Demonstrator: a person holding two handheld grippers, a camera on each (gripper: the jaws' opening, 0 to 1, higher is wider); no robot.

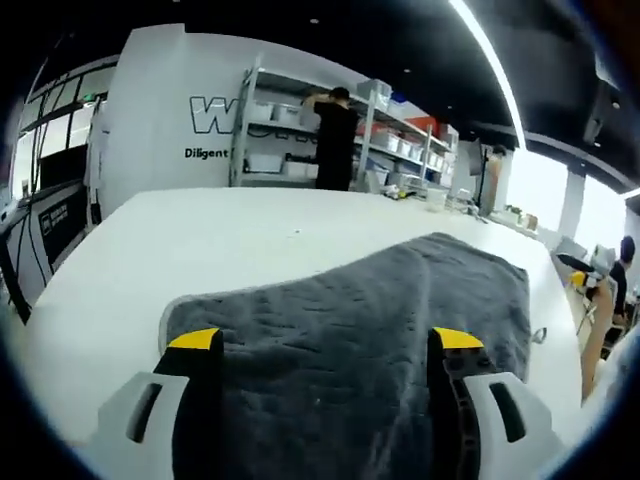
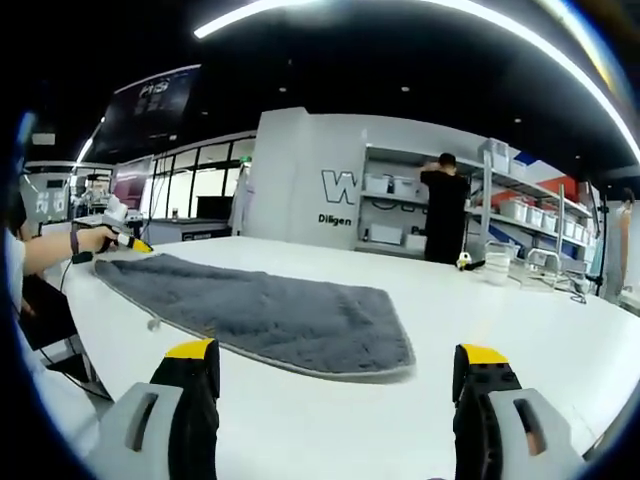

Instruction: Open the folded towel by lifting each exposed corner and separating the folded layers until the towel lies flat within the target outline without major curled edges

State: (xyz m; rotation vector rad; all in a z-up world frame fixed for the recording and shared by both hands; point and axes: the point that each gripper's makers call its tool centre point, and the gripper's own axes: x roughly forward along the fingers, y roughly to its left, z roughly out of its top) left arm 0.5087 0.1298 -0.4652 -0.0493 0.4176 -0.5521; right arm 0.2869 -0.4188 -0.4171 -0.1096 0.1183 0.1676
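Observation:
A dark grey towel (image 1: 350,310) lies stretched out on the white table (image 1: 200,240), its rounded near corner just ahead of my left gripper (image 1: 326,345). That gripper is open, its yellow-tipped jaws spread wide over the towel's near end with nothing pinched. In the right gripper view the towel (image 2: 260,315) is a long strip running from far left to centre. My right gripper (image 2: 337,355) is open over bare table (image 2: 500,320), a little short of the towel's near edge. A hand holds the left gripper (image 2: 125,240) at the towel's far left end.
Storage shelves (image 2: 400,215) stand behind the table, with a person in black (image 2: 443,215) facing them. Small containers (image 2: 497,262) sit at the table's far right. The table's edge (image 1: 60,300) runs close on the left. Another person (image 1: 625,270) sits at the right.

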